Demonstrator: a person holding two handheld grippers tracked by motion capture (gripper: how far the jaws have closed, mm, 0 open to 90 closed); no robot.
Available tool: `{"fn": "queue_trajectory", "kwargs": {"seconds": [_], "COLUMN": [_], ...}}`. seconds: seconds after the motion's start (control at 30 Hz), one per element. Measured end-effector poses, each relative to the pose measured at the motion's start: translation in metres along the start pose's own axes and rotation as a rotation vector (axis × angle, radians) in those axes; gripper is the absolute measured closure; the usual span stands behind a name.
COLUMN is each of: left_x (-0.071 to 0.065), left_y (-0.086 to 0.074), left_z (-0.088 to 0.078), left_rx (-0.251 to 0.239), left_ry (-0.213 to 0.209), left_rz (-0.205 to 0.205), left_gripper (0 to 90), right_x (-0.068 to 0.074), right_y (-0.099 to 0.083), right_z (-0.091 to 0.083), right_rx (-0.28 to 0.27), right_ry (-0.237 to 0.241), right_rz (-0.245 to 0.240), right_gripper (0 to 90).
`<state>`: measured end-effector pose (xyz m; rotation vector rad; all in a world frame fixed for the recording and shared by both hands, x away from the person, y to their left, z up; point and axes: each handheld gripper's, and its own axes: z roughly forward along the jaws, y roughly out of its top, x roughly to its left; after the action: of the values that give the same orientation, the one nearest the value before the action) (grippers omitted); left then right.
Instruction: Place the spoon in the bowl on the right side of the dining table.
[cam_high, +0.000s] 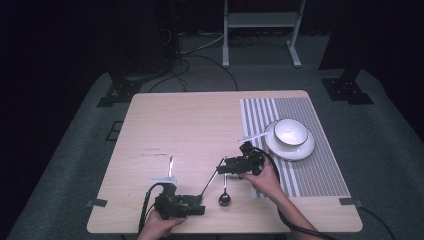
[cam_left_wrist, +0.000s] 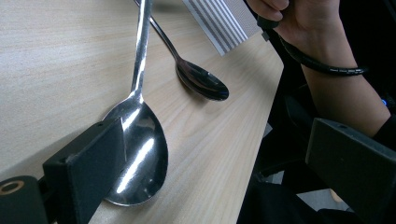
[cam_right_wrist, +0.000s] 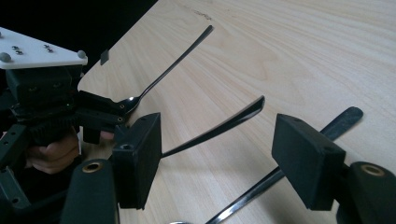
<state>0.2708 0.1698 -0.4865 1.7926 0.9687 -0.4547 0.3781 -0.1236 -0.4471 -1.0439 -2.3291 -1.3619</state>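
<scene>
1. left tongs (cam_high: 200, 206) spread near the worktop (cam_high: 190, 125) front edge, one pad against the bowl of a shiny steel spoon (cam_left_wrist: 135, 154)
2. right tongs (cam_right_wrist: 219, 158) spread around a second slim steel handle (cam_right_wrist: 219, 128), raised off the wood, not pinching it

A light wooden table (cam_high: 200, 120) bears a grey-and-white striped placemat (cam_high: 320, 165) along its right side. On the placemat's far part sits a round white plate (cam_high: 302, 149) with a white bowl (cam_high: 290, 131) on it. Beyond the table, on the grey carpeted floor (cam_high: 380, 150), stands a white metal frame (cam_high: 262, 20).
</scene>
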Motion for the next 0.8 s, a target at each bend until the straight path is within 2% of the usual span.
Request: {"fn": "queue_trajectory", "kwargs": {"seconds": [0.13, 0.27, 0.33, 0.47, 0.8], "left_x": [0.0002, 0.0001, 0.0002, 0.0002, 0.0003], "left_y": [0.0001, 0.0002, 0.0001, 0.0000, -0.0001], "left_z": [-0.0002, -0.0005, -0.0005, -0.0006, -0.0005], "left_rx": [-0.001, -0.004, -0.003, -0.001, -0.001], "left_ry": [0.002, 0.004, 0.005, 0.003, 0.004], "left_rz": [-0.001, -0.004, 0.001, 0.001, -0.001], "left_gripper": [3.8, 3.8, 3.8, 3.8, 3.8], "right_x": [0.0009, 0.0021, 0.0029, 0.0017, 0.0016], "right_y": [0.0018, 0.0032, 0.0026, 0.0004, -0.0002], "right_z": [0.0032, 0.0070, 0.0083, 0.0099, 0.0059], "right_rx": [0.001, 0.006, 0.009, 0.010, -0.003], "right_ry": [-0.001, -0.009, -0.019, -0.010, -0.001], "right_rz": [0.001, 0.003, -0.006, 0.006, 0.042], "right_gripper": [35.1, 45.0, 47.0, 47.8, 66.1]}}
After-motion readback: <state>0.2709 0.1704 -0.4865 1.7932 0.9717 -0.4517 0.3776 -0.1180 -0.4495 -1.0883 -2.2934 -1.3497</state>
